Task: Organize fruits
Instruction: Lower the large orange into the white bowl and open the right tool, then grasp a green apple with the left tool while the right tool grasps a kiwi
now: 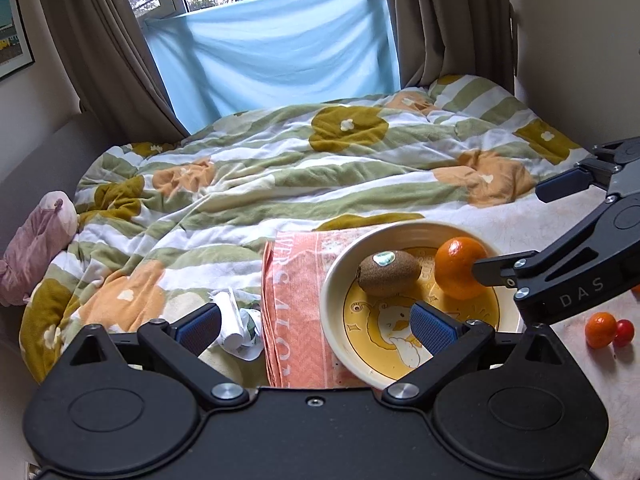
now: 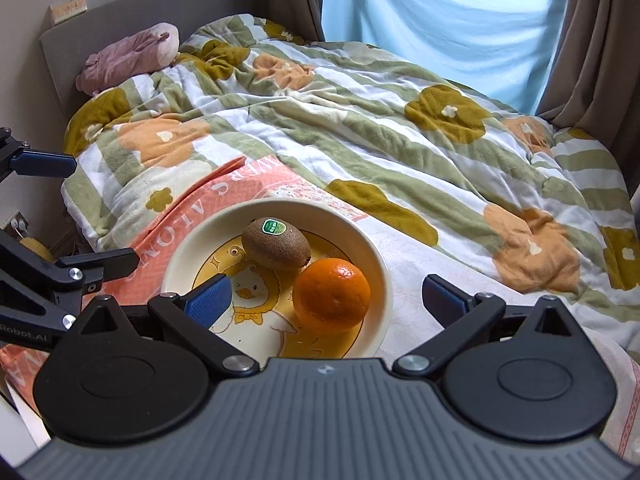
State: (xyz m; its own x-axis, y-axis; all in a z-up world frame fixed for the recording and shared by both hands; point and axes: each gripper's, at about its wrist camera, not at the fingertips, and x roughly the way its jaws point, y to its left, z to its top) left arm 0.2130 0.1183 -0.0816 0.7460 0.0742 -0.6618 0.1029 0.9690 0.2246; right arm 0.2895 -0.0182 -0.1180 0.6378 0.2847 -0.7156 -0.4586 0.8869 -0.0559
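A cream bowl (image 1: 340, 272) (image 2: 372, 248) with a yellow duck picture sits on a pink towel (image 1: 296, 280) (image 2: 224, 184) on the bed. In it lie a brown kiwi (image 1: 388, 272) (image 2: 276, 244) with a sticker and an orange (image 1: 456, 268) (image 2: 332, 294), side by side. My left gripper (image 1: 316, 326) is open and empty, its right finger over the bowl's near rim. My right gripper (image 2: 330, 300) is open and empty, its fingers either side of the orange with gaps. In the left wrist view it (image 1: 516, 232) reaches in from the right.
A small orange fruit (image 1: 600, 330) and a red cherry tomato (image 1: 624, 333) lie on the sheet right of the bowl. A crumpled white paper (image 1: 236, 324) lies left of the towel. A rumpled flowered quilt (image 1: 280, 168) covers the bed; a pink plush toy (image 2: 128, 56) lies by the headboard.
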